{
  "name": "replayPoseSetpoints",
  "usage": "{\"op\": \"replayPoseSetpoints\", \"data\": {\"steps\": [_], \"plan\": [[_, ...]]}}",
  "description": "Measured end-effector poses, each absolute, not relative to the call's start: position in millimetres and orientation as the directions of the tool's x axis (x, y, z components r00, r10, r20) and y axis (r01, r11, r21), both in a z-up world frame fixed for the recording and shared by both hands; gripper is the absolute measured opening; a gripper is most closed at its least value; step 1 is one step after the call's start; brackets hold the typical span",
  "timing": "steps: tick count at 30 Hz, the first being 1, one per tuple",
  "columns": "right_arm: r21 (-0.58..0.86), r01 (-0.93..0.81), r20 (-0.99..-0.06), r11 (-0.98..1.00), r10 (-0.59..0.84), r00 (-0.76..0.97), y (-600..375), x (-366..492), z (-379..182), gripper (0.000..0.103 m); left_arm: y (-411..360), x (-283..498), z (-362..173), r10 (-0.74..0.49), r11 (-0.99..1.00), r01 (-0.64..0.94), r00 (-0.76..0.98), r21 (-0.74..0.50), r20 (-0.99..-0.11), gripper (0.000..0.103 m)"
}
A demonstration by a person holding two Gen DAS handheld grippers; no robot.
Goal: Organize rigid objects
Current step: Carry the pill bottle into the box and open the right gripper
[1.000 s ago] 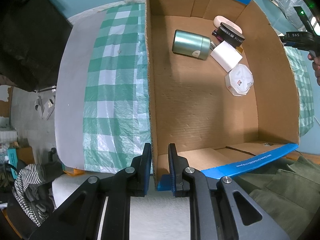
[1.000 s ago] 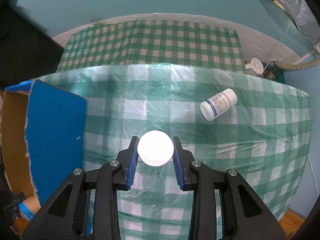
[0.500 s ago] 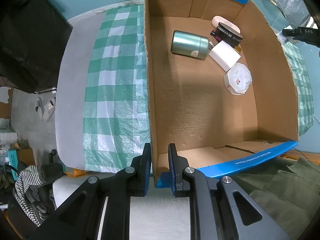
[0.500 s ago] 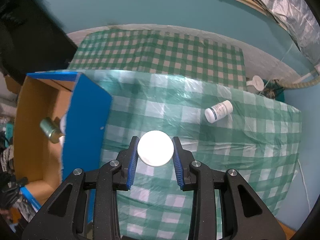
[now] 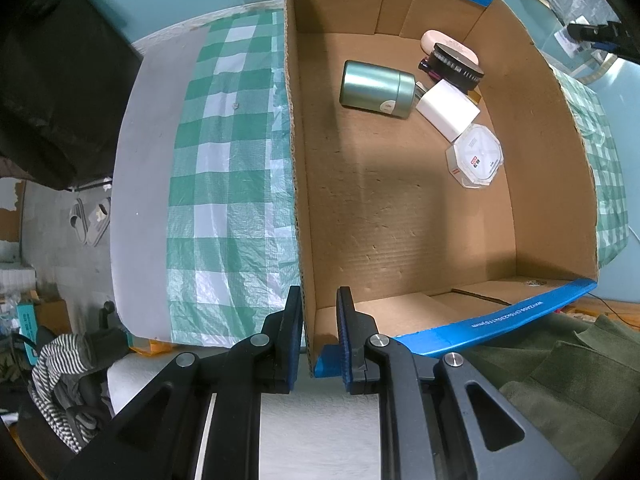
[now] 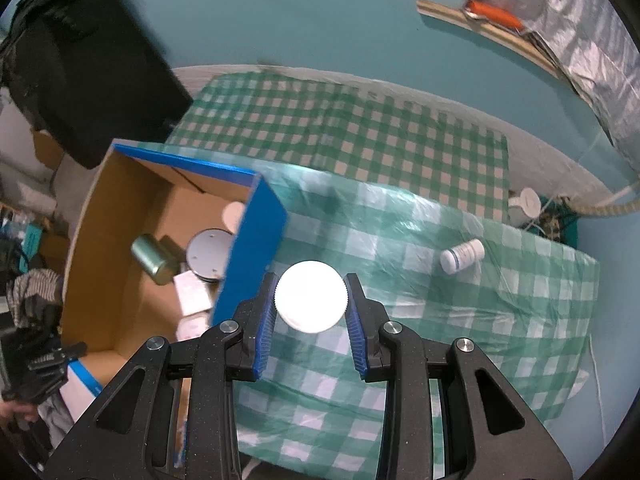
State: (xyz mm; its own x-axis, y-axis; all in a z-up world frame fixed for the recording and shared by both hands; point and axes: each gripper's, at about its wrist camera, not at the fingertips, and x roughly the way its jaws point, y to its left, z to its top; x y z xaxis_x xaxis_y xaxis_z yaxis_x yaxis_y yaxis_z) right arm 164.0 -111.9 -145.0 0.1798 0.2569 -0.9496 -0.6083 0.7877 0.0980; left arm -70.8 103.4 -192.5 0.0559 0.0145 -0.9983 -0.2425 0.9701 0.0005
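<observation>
My left gripper (image 5: 316, 312) is shut on the near-left corner wall of an open cardboard box (image 5: 400, 216) with blue outer sides. Inside the box lie a green tin (image 5: 376, 89), a white block (image 5: 447, 110), an octagonal white container (image 5: 475, 156), a dark brush (image 5: 456, 65) and a pale oval case (image 5: 432, 40). My right gripper (image 6: 311, 300) is shut on a white-capped bottle (image 6: 310, 296), held above the green checked tablecloth (image 6: 440, 304) just right of the box (image 6: 120, 240). A second white bottle (image 6: 462, 256) lies on its side on the cloth at the right.
A dark bag or chair (image 6: 92, 80) stands behind the box. A white plug (image 6: 528, 202) and cables lie on the floor past the table's far right edge. Green clothing (image 5: 560, 380) is at the box's near side. Striped fabric (image 5: 60, 380) hangs at lower left.
My right gripper has risen with the white-capped bottle and swung toward the box, whose inside now shows at the left. The left gripper and the box have stayed still.
</observation>
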Motion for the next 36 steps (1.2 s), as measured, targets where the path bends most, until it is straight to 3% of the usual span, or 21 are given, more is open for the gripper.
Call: {"op": "replayPoseSetpoints", "data": {"steps": [16,36], "plan": [[0.099,-0.720,-0.944,0.687,0.294,0.151,-50.5,146.0,-138.3,0.032,103.6,-70.5,-192.8,0.015,0.970,-0.243,0.056,0.001,-0.998,0.015],[0.081,-0.758,-0.971,0.648,0.224,0.088,-22.6,136.8,-169.6,0.032,103.0,-70.6,-193.4,0.013,0.969,-0.245,0.054,-0.001,-0.998,0.015]]}}
